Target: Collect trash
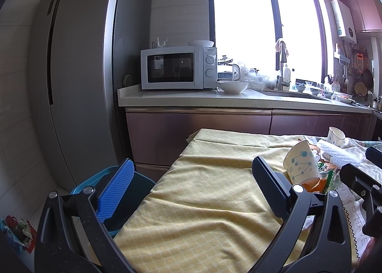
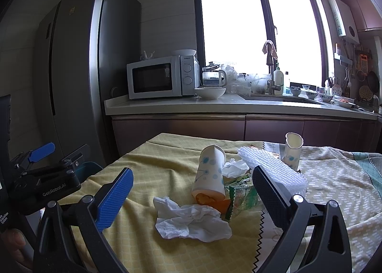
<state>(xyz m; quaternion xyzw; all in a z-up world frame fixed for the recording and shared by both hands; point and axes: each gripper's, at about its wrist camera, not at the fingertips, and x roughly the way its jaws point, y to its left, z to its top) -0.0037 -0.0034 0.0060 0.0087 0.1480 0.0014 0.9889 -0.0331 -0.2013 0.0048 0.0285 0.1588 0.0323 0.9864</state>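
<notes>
Two jaws of the right gripper (image 2: 193, 191) flank crumpled tissue (image 2: 191, 221).

you see a crumpled white tissue (image 2: 191, 221) nearest you, a tipped paper cup (image 2: 210, 173) behind it, another cup (image 2: 293, 150) upright far right.

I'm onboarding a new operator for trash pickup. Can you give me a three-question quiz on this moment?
1. True or false: the right gripper is shut on the tissue.
2. Which lies on its side?
A. near cup
B. far cup
C. bowl
3. Fill in: off the table's left edge, beside the left gripper, stands a blue ____.

Key
1. False: its jaws are open and hold nothing.
2. A
3. bin
</notes>
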